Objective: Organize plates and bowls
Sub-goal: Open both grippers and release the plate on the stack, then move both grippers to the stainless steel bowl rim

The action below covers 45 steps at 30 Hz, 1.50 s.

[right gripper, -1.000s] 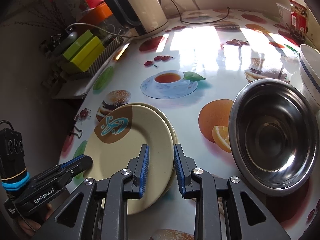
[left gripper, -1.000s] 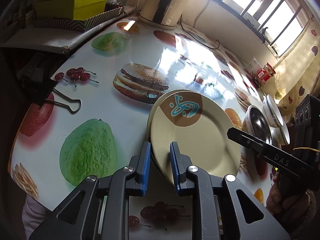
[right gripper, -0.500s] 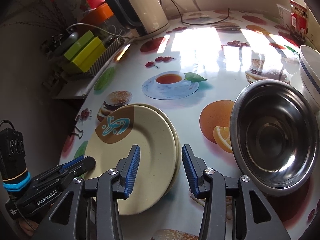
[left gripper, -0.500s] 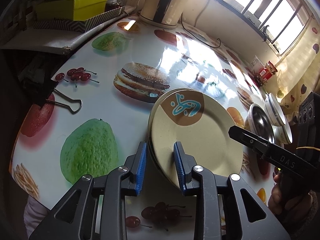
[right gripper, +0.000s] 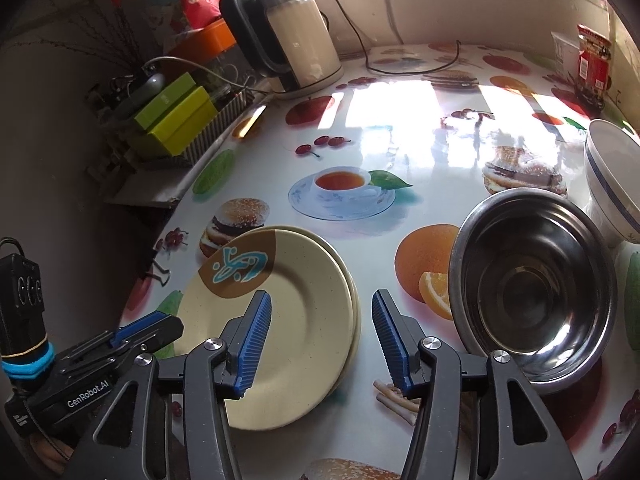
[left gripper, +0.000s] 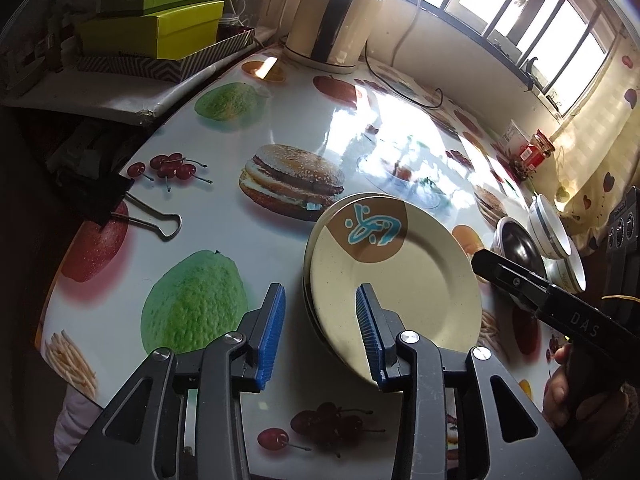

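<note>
left wrist: left gripper [left gripper: 320,334] fingers apart, straddling near rim of stacked plates [left gripper: 400,280] on worktop [left gripper: 240,240] | right wrist: right gripper [right gripper: 320,342] fingers apart over plates' right edge; steel bowl [right gripper: 532,288] just right, white bowl [right gripper: 614,184] behind

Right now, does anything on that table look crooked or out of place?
Only slightly: the top plate sits off-centre on the plate beneath, whose rim peeks out along one side, so the stack isn't flush. A black binder clip lies at the table's edge, odd among dishes. Nothing is spilled or broken.
</note>
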{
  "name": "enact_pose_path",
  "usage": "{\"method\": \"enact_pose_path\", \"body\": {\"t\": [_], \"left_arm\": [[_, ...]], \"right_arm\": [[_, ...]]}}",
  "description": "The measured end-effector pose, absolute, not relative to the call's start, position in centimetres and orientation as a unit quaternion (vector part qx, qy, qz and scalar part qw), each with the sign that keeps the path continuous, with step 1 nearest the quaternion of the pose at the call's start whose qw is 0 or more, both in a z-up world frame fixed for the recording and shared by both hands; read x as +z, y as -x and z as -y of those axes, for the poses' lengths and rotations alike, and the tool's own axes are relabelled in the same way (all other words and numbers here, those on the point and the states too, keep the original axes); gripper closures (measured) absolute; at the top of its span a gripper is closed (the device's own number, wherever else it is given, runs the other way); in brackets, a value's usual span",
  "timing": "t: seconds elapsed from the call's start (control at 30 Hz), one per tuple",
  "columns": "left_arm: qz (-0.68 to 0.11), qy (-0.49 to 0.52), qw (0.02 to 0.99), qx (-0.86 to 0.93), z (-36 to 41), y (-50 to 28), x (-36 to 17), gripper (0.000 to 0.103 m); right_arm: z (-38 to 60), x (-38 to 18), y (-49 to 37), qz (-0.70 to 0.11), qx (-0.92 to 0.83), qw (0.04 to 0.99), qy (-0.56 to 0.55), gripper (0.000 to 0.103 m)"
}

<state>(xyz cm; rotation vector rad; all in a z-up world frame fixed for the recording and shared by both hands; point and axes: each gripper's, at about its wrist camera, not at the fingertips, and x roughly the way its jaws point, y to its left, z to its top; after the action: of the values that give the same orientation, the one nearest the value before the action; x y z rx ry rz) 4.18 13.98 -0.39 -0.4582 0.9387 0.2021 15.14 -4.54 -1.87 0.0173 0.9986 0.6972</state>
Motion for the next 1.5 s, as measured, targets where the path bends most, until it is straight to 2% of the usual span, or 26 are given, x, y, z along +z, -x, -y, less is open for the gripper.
{"method": "enact_pose_path", "body": {"t": [0.4, 0.83, 1.17, 1.5], "left_arm": [[-0.417, 0.186, 0.887, 0.072, -11.8, -5.1, 3.1, 0.065], [-0.421, 0.172, 0.891, 0.004, -7.4, -8.3, 3.7, 0.065], [-0.446, 0.161, 0.879, -0.055, -2.9, -12.6, 3.1, 0.065], [-0.474, 0.15, 0.865, -0.072, -0.1, -16.9, 1.4, 0.065]], "right_arm": [[8.4, 1.5, -14.3, -0.426, 0.301, 0.853, -0.031, 0.048], [15.0, 3.0, -13.8, -0.403, 0.227, 0.886, -0.04, 0.048], [20.5, 1.8, -14.9, -0.41, 0.157, 0.896, -0.065, 0.048], [21.4, -0.4, -16.7, -0.424, 0.139, 0.893, -0.065, 0.048]]}}
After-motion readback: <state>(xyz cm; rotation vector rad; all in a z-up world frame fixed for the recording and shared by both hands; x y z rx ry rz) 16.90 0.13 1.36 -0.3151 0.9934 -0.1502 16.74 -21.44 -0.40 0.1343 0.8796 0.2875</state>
